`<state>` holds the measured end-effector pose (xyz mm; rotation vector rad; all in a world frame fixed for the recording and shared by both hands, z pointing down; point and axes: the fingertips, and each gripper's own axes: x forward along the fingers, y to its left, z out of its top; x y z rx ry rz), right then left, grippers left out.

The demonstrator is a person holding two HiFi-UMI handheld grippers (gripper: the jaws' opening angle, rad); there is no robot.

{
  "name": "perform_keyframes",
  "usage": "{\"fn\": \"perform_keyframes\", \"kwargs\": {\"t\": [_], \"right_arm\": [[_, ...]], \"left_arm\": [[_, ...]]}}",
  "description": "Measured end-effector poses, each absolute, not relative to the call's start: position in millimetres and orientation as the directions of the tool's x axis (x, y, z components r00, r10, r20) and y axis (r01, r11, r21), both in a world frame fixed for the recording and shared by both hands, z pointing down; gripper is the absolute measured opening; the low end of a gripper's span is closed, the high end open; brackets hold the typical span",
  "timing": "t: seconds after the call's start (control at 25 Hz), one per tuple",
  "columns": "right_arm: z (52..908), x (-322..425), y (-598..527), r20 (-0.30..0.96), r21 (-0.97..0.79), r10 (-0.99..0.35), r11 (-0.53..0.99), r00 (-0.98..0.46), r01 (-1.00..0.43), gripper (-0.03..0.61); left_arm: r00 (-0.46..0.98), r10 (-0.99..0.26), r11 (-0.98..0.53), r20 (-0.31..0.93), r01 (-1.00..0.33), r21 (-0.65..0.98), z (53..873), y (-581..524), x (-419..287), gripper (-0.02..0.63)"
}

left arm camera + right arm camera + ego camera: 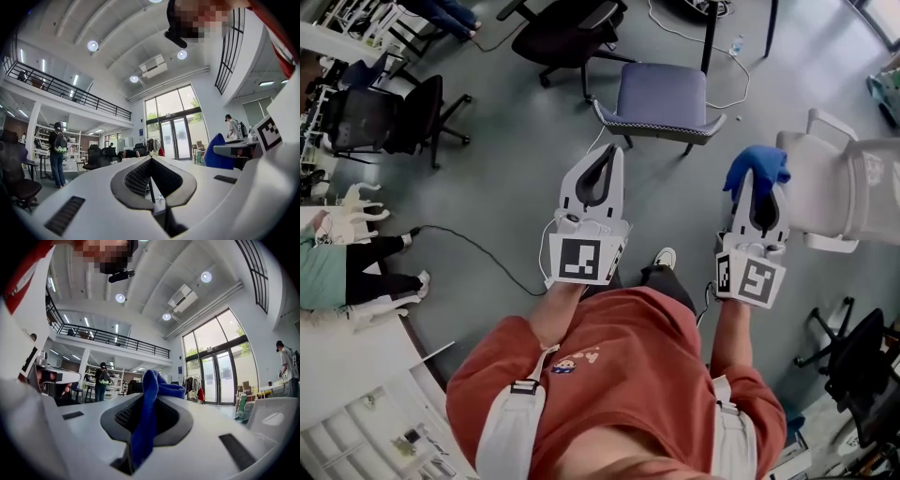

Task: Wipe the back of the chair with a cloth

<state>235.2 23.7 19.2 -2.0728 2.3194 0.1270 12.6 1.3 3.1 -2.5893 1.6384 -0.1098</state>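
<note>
My right gripper [757, 176] is shut on a blue cloth [754, 166], which bunches over its tips and hangs down between the jaws in the right gripper view [143, 427]. Just right of it stands a white chair [830, 197] with a pale mesh back [874, 187]; the cloth is near the chair's seat edge, apart from the back. The same white chair [274, 418] shows at the right gripper view's lower right. My left gripper [612, 152] is held out over the floor, shut, with nothing between its jaws [150, 159]. The cloth [217, 152] also shows in the left gripper view.
A chair with a blue-purple seat [662, 97] stands ahead on the grey floor. Black office chairs [389, 117] are at the left and back, another [862, 370] at the lower right. A black cable [478, 246] crosses the floor. A seated person's legs [375, 272] are at the left.
</note>
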Motion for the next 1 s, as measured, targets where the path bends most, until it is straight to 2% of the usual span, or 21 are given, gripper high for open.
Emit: {"fn": "perform_keyframes", "kwargs": {"t": [0.32, 0.48, 0.68, 1.0], "right_arm": [[50, 181, 2, -0.009, 0.039, -0.994, 0.107, -0.107, -0.994, 0.060], [86, 165, -6, 0.042, 0.040, -0.992, 0.121, -0.120, -0.992, 0.060], [164, 138, -13, 0.142, 0.065, -0.979, 0.157, -0.146, -0.985, 0.060], [332, 104, -2, 0.227, 0.051, -0.958, 0.192, -0.176, -0.980, 0.060]], "left_arm": [[0.458, -0.888, -0.459, 0.043, -0.882, -0.103, 34, -22, -35, 0.014], [0.481, -0.875, -0.473, -0.051, -0.874, -0.115, 62, -27, -43, 0.014], [0.487, -0.873, -0.488, 0.024, -0.870, -0.066, 152, -34, -53, 0.014], [0.452, -0.892, -0.452, 0.016, -0.891, -0.041, 314, -29, -69, 0.014]]}}
